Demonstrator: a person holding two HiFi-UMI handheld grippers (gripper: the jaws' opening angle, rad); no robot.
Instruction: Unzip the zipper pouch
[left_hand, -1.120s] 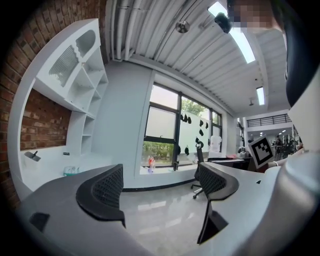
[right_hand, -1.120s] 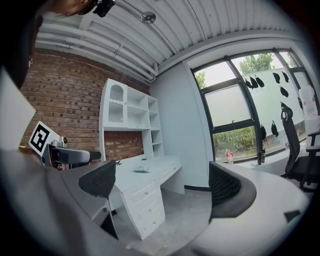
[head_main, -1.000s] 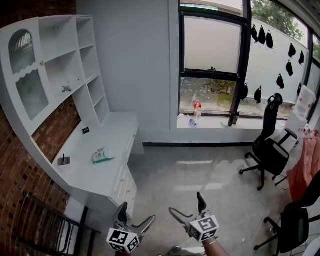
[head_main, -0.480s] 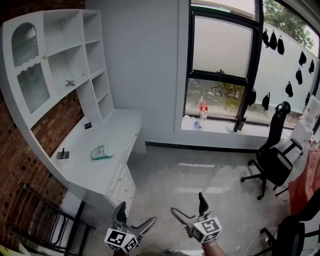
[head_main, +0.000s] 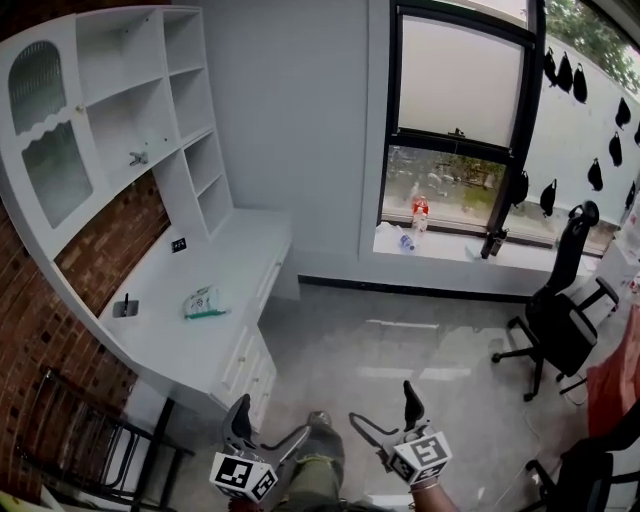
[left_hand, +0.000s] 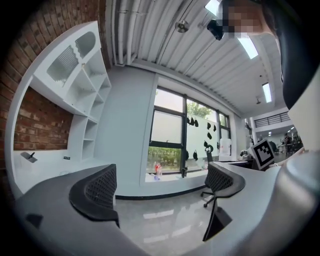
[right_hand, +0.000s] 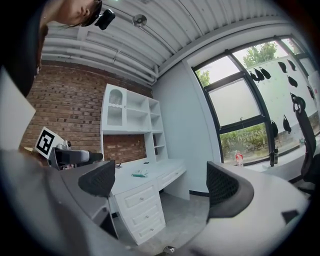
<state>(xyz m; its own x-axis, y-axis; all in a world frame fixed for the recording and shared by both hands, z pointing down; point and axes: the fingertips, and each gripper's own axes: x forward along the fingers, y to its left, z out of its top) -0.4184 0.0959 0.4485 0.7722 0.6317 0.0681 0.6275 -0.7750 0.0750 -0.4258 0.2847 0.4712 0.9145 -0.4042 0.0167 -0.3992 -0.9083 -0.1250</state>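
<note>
The zipper pouch (head_main: 204, 303), pale with a green edge, lies flat on the white desk (head_main: 190, 340) at the left, far from both grippers. In the right gripper view the pouch (right_hand: 139, 174) shows small on the desktop above the drawers. My left gripper (head_main: 270, 425) is held low at the bottom of the head view, open, with nothing between its jaws. My right gripper (head_main: 382, 408) hangs beside it, also open and empty. The left gripper (left_hand: 162, 185) faces the window; the right gripper (right_hand: 160, 182) faces the desk.
A small dark object (head_main: 125, 307) sits on the desk near the brick wall. White shelves (head_main: 120, 120) rise above it, drawers (head_main: 250, 375) below. A black metal frame (head_main: 90, 440) stands at the lower left, office chairs (head_main: 560, 320) at the right. A person's leg (head_main: 318, 460) shows between the grippers.
The head view has swung, so desk and window sit further right in the picture. A leg has come into view between the grippers. Both grippers stay low and open.
</note>
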